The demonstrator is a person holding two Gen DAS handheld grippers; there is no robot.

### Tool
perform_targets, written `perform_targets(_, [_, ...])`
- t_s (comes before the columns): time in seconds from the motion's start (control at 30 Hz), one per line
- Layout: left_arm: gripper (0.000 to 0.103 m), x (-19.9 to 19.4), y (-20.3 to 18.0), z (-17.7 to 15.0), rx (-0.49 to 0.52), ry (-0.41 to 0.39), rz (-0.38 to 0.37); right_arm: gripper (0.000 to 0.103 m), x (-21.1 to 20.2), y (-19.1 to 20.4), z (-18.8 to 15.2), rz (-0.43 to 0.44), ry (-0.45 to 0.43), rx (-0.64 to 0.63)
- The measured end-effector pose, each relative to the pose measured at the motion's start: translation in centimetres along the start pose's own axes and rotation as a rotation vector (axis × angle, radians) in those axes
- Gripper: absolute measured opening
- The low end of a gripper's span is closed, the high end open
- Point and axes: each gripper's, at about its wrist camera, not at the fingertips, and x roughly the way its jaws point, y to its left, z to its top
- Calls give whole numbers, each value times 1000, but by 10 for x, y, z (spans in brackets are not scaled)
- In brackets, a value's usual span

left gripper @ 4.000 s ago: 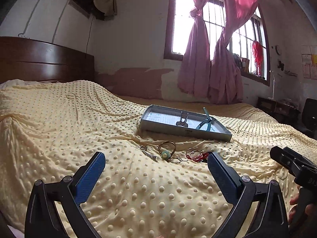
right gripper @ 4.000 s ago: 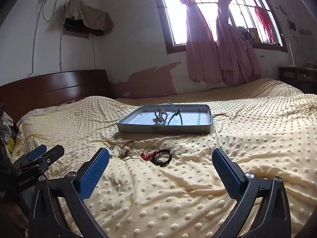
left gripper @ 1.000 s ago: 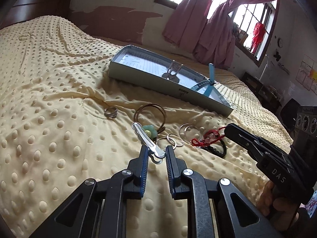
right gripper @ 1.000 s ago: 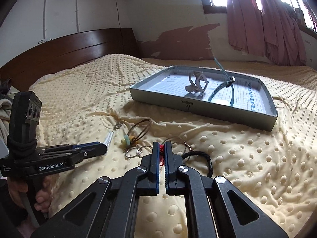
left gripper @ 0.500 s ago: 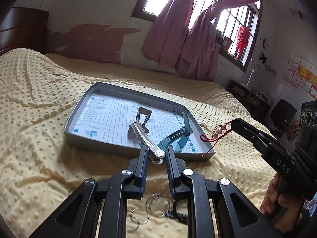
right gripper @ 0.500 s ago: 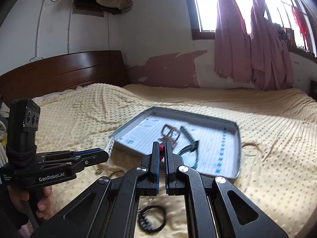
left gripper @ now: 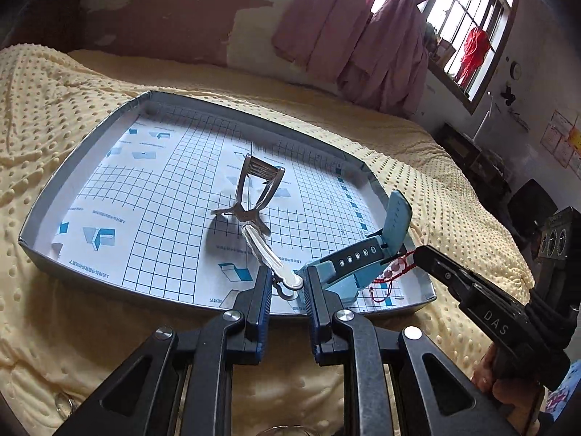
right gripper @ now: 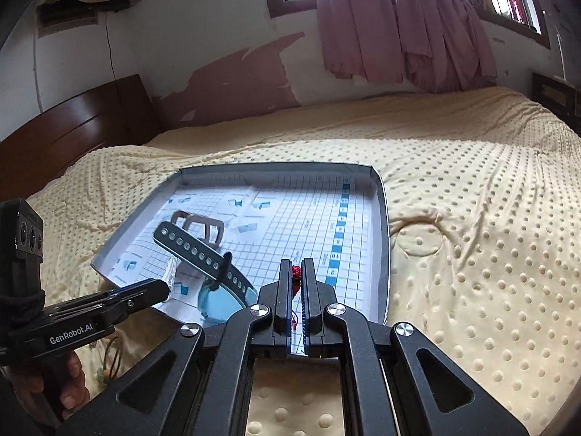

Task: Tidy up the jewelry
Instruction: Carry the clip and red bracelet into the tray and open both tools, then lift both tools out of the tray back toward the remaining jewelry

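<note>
Left gripper (left gripper: 287,283) pinched a silver hair clip (left gripper: 270,256) over the tray's (left gripper: 83,156) near edge, right gripper (right gripper: 297,272) clamped a red beaded cord (right gripper: 296,271), mostly hidden between its pads.

Daylight is pouring through the window (left gripper: 468,36) behind the pink curtains (right gripper: 395,21), blowing the panes out to white. Fisheye distortion is bending the bed (right gripper: 472,200) and darkening the corners, while the tray (left gripper: 90,167) is staying sharp, casting soft shadows.

Your right gripper (right gripper: 297,272) hides most of the red cord bracelet (right gripper: 296,271); only a knot shows. Rings at the left view's bottom edge (left gripper: 279,430) are cut off. The tray's (right gripper: 384,218) print is too small to read.
</note>
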Motion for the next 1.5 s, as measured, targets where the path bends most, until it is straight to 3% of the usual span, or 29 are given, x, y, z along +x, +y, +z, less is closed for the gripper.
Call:
perform_targets(0.17, [18,-5,-6,-7,34,-31,33,5,9,-6,-17,2,25,18])
perform_targets(0.23, [22,-9,-8,-7,43,-32,38,7,8,-12,-19,5,27,41])
perform_targets(0.27, [29,-12,-9,-7,44,-33,44,10,6,-14,-19,5,24,50])
perform_targets(0.33, [49,-20,-11,-7,43,-45,61,36,-2,-17,-19,8,1,63])
perform_targets(0.37, [67,-26,-11,-8,40,-61,74,42,-8,-17,-19,12,-15,68])
perform_targets(0.4, [72,-35,-11,-10,37,-90,85,46,-15,-16,-19,16,-32,65])
perform_targets(0.53, [77,-71,-12,-17,32,-155,80,46,-46,-9,-22,7,-85,30])
perform_targets(0.6, [93,-93,-12,-24,32,-204,100,57,-66,-5,-25,9,-125,20])
perform_targets(0.67, [103,-118,-13,-34,33,-269,110,67,-89,0,-30,19,-172,1])
perform_targets(0.77, [103,-152,-13,-52,31,-345,117,80,-123,12,-42,36,-240,-25])
perform_targets(0.83, [103,-171,-12,-67,21,-383,132,99,-144,19,-50,44,-279,-36])
perform_targets(0.87, [103,-180,-11,-74,14,-397,141,102,-154,22,-56,48,-298,-44])
perform_targets(1.13, [103,-234,-6,-127,22,-473,209,102,-210,51,-105,40,-368,-111])
perform_targets(1.5, [103,-269,-3,-197,49,-459,293,102,-242,58,-159,58,-353,-81])
